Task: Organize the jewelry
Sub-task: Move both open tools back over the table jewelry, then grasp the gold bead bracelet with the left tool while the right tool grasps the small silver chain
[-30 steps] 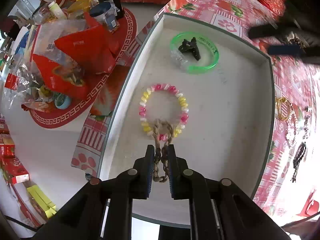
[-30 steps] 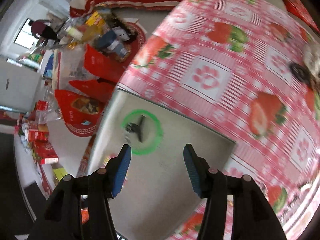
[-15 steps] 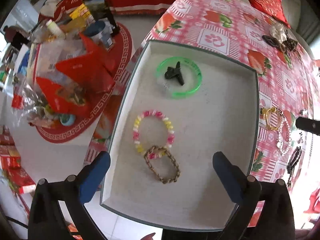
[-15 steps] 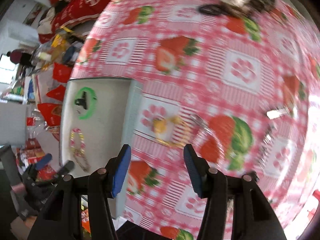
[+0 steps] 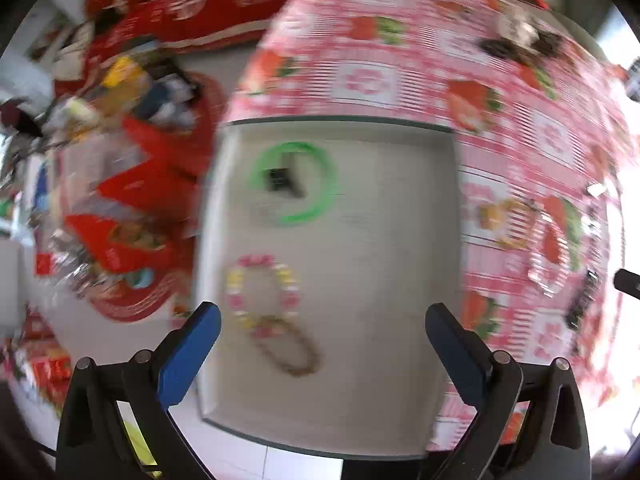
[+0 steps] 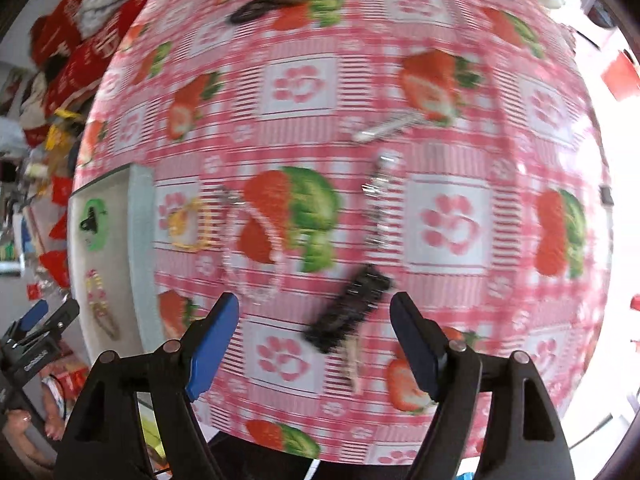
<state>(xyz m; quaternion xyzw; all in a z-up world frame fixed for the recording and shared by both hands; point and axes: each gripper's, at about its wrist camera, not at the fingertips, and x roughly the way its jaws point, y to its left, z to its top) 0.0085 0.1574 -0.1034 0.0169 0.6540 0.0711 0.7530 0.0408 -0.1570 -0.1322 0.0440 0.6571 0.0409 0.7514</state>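
A grey tray (image 5: 380,280) holds a green bangle (image 5: 294,182) with a black clip (image 5: 282,180) inside it, a pink-and-yellow bead bracelet (image 5: 262,290) and a brown chain bracelet (image 5: 288,346). My left gripper (image 5: 322,320) hangs above the tray, wide open and empty. My right gripper (image 6: 314,306) hovers over the strawberry tablecloth (image 6: 448,216), its jaws opening with nothing pressed between them. A black bead bracelet (image 6: 348,312) lies on the cloth just beyond its fingertips. Further off lie a gold bracelet (image 6: 190,220), a clear bead bracelet (image 6: 252,268) and a silver chain (image 6: 378,200).
The tray (image 6: 140,240) sits at the table's left edge in the right wrist view, with my left gripper (image 6: 40,320) beside it. A silver clip (image 6: 388,126) and dark hair pieces (image 6: 256,10) lie farther back. Red bags and clutter (image 5: 120,200) cover the floor left of the table.
My left gripper let go of the brown chain bracelet in the tray, opened wide and rose. My right gripper swept from over the tray to the cloth by the black bracelet, jaws widening.
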